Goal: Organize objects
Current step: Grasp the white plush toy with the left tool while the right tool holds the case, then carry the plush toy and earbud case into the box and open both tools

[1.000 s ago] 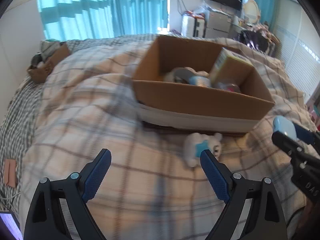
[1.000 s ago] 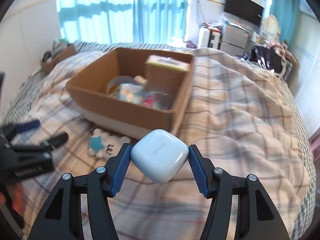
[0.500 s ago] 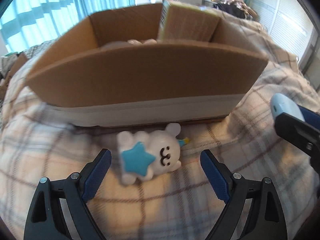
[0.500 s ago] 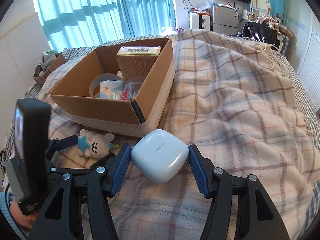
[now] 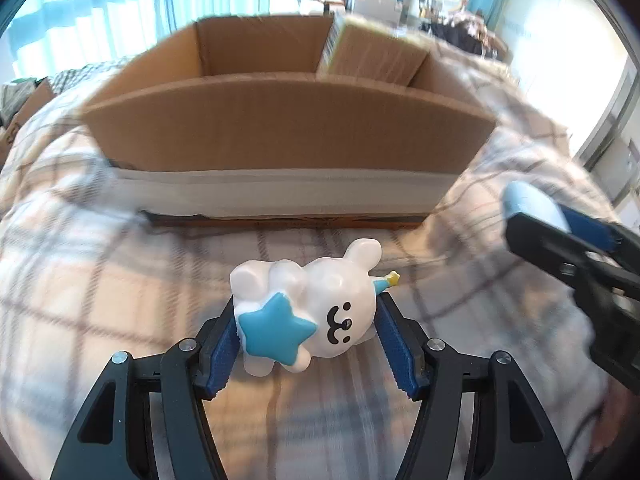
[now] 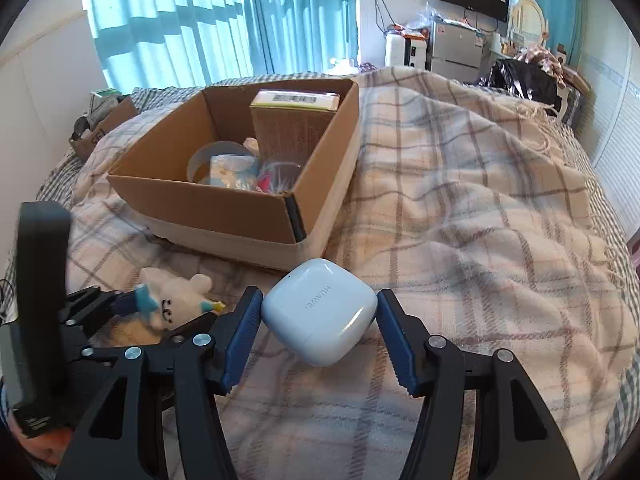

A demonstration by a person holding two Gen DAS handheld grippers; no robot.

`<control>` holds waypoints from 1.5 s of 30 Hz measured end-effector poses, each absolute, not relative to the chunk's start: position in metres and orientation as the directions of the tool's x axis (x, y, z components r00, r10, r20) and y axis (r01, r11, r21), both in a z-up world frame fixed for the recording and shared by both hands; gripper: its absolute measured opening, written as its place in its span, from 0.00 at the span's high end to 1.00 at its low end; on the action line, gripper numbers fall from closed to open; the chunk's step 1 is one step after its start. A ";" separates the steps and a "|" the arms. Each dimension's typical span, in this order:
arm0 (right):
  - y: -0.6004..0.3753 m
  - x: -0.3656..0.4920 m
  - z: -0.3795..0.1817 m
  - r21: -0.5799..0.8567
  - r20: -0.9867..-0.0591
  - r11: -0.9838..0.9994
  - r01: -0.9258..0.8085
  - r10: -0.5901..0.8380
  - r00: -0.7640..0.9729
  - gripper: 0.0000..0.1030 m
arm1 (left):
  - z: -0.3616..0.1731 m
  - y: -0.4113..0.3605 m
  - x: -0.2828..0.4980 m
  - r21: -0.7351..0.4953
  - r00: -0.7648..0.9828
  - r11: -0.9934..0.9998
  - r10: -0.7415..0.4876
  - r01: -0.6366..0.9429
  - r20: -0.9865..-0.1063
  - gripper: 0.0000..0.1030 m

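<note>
A white bear-like toy [image 5: 320, 308] with a blue star lies on the plaid blanket in front of an open cardboard box [image 5: 280, 128]. My left gripper [image 5: 306, 312] is closing its jaws around the toy, and both blue pads touch its sides. The right wrist view shows the same toy [image 6: 172, 300] at lower left inside the left gripper [image 6: 160, 312]. My right gripper [image 6: 318, 314] is shut on a pale blue earbud case [image 6: 320, 312], held above the blanket near the box's [image 6: 224, 204] front right corner. In the left wrist view, that case [image 5: 528, 204] shows at the right edge.
The box holds a tall carton [image 6: 296, 120], a tape roll [image 6: 212, 160] and small packets. A smaller brown box [image 6: 100, 128] sits at the far left of the bed. The plaid blanket [image 6: 480, 220] spreads to the right. Furniture and a TV stand beyond.
The left gripper moved forward and down to the toy, and its jaws have narrowed from wide apart onto the toy's sides. The right gripper still holds the case in much the same place.
</note>
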State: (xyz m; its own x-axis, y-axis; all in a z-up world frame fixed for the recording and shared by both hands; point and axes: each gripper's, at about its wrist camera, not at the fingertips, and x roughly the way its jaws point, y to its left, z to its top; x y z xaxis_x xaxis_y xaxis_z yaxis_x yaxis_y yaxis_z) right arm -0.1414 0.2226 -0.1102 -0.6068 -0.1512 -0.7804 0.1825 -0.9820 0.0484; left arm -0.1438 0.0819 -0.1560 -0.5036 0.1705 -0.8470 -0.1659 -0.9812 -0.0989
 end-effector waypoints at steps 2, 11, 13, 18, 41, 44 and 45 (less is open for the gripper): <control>0.218 -0.138 -0.106 0.035 -0.773 -0.980 0.196 -0.150 -0.617 0.43 | -0.145 0.074 -0.134 -0.102 -0.534 -0.984 0.165 -0.146 -0.829 0.37; 0.195 -0.113 -0.071 -0.018 -0.719 -0.967 0.254 -0.165 -0.676 0.43 | -0.103 0.049 -0.105 -0.104 -0.628 -0.990 0.143 -0.098 -0.765 0.37; 0.191 -0.105 -0.061 -0.022 -0.706 -0.965 0.262 -0.170 -0.688 0.43 | -0.086 0.041 -0.098 -0.102 -0.651 -0.989 0.149 -0.109 -0.744 0.37; 0.182 -0.095 -0.039 -0.035 -0.685 -0.962 0.269 -0.173 -0.708 0.43 | -0.054 0.033 -0.095 -0.079 -0.699 -0.989 0.143 -0.123 -0.701 0.37; 0.173 -0.182 0.005 0.003 -0.650 -0.945 0.326 -0.249 -0.718 0.43 | -0.020 0.025 -0.211 -0.058 -0.709 -0.989 0.136 -0.133 -0.692 0.37; 0.169 -0.200 -0.011 0.005 -0.678 -0.942 0.336 -0.250 -0.691 0.43 | -0.035 0.025 -0.228 -0.060 -0.693 -0.989 0.139 -0.137 -0.707 0.37; 0.168 -0.205 -0.015 0.007 -0.687 -0.940 0.341 -0.252 -0.682 0.43 | -0.040 0.025 -0.233 -0.056 -0.690 -0.988 0.139 -0.141 -0.710 0.37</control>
